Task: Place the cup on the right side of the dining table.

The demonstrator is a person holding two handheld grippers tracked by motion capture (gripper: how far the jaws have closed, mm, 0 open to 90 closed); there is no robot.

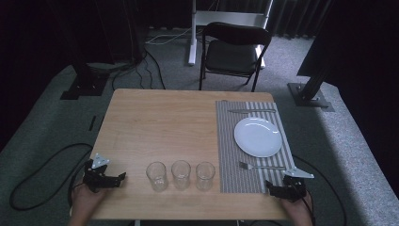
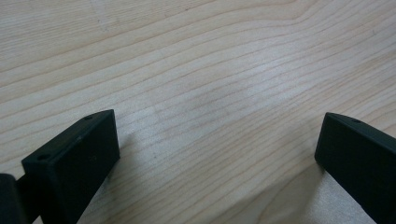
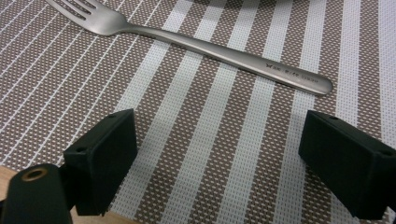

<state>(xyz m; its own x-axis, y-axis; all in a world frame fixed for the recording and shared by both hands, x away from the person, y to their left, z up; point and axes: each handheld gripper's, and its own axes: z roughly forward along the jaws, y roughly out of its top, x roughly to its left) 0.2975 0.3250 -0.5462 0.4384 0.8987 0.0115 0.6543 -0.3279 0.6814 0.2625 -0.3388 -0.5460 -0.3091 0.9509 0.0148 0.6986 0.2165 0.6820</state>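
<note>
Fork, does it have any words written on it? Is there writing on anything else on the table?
Fork handle: a small engraved mark near its end, too small and blurred to read.
Plate, knife, striped placemat, three glasses and the wooden table: no writing that can be seen.
Hand-held grippers: no labels visible.

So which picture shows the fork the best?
The right gripper view: the fork lies close on the striped placemat, tines, handle and tiny stamped writing all clear. The high view has the fork whole but small, beside the plate. The left gripper view looks at bare wooden table.
</note>
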